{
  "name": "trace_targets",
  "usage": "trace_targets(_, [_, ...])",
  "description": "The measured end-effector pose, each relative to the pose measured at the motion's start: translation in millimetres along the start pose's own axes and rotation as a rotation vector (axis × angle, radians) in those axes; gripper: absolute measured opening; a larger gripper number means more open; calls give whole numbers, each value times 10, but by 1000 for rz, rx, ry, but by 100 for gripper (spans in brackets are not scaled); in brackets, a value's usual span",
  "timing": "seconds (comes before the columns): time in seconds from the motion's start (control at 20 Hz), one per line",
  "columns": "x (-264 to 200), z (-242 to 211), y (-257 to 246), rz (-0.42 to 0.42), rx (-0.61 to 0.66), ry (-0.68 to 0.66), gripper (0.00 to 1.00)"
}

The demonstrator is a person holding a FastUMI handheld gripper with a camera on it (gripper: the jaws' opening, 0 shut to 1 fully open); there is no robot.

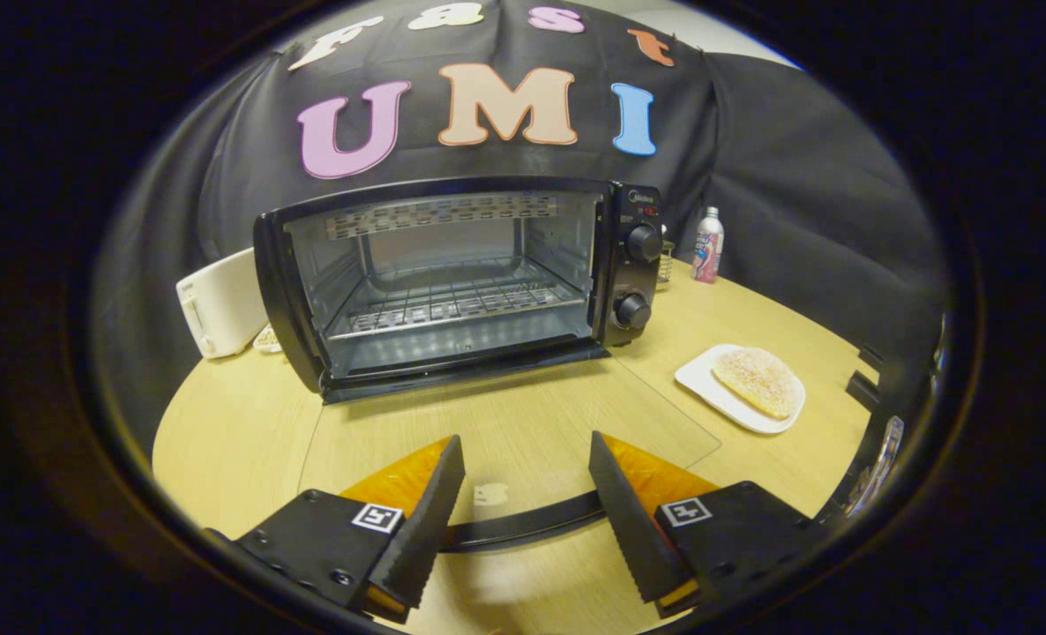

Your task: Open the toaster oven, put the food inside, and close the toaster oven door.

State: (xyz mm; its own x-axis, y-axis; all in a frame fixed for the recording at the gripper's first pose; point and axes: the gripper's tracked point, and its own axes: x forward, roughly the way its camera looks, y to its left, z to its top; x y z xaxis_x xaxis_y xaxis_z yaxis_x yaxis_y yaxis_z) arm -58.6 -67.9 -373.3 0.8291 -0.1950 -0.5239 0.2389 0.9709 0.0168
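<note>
Above the folded-down glass door [523,441], the gripper [527,472] hangs level with fingers apart, empty, facing the open oven [452,282]; bread [759,381] lies on a plate [698,381] to its right.

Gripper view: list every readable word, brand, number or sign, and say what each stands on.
No text reads clearly.
Toaster oven: small brand mark above the knobs, too blurred to read.
Bottle: printed label, too small to read.
Claw: a square black-and-white marker pattern behind each finger, no words; it is open, fingers apart over the lowered oven door.
</note>
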Motion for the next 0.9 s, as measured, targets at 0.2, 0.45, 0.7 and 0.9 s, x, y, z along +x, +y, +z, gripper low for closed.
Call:
trace_targets(0.2, [-37, 117, -210, -97, -147, 45, 94])
trace_targets(0.45, [59, 326, -612, -146, -154, 43, 93])
trace_targets(0.7, [171, 422, -1412, -271, -121, 55, 90])
trace_targets(0.9, [253, 522, -1954, -339, -123, 60, 90])
